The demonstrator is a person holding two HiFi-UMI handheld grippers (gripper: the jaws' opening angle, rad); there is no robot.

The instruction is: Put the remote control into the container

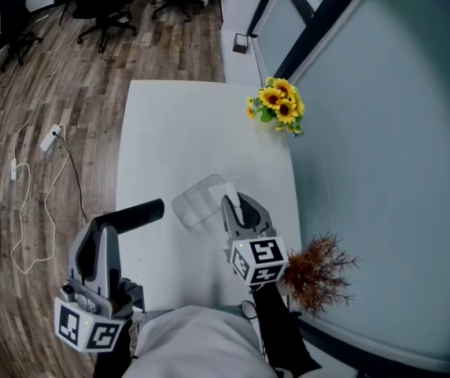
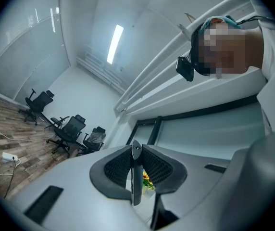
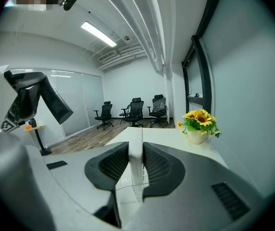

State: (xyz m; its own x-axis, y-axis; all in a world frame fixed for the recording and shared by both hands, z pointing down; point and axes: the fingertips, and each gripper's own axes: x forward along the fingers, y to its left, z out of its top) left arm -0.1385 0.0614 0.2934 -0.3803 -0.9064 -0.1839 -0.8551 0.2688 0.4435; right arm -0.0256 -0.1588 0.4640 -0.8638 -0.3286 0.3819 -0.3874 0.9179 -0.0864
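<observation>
Head view: the white counter (image 1: 170, 124) carries a clear container (image 1: 197, 203) at its middle, a sunflower pot (image 1: 278, 105) at the far right and a dried plant (image 1: 315, 270) at the near right.

The remote control (image 1: 134, 215) is not yet in the container. It is off the counter, left of the container, clamped in the left tongs (image 1: 103, 231) by its near end, with the long free end pointing toward the container. The left gripper view shows these jaws drawn tight on the slab edge-on.

The right tongs (image 1: 241, 211) are closed on a thin pale wall at the container's near right side, apparently its rim.

Assessment: the remote looks a rigid, light, smooth-cased slab. An end grip risks pivoting; a hold nearer mid-length on the flat faces would be surer. The container appears thin, light and liable to slide, so bracing it is warranted.
</observation>
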